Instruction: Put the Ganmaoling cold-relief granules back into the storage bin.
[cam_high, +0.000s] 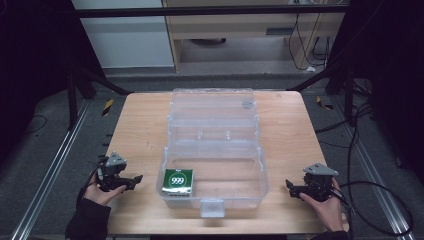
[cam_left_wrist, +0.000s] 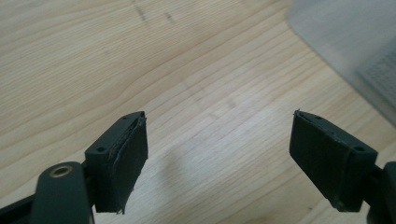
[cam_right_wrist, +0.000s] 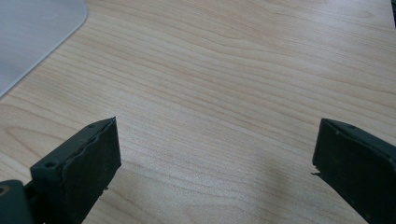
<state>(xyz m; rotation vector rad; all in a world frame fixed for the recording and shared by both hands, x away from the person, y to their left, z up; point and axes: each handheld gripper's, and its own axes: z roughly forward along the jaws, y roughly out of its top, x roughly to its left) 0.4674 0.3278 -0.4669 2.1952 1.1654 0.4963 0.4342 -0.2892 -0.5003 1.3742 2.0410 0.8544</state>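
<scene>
Your left gripper (cam_high: 134, 178), lower left: jaws apart, empty. Your right gripper (cam_high: 290, 187), lower right: likewise. Centre: clear box (cam_high: 215, 150), green carton (cam_high: 178, 181) inside.

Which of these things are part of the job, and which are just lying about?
In the job:
clear plastic box, lid open
green carton marked 999, inside it
left gripper, right gripper, both open, empty

Lying about:
cables on the floor
wooden cabinet behind

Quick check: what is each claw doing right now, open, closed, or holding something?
Left claw: open, holding nothing, over bare table.
Right claw: open, holding nothing.
</scene>
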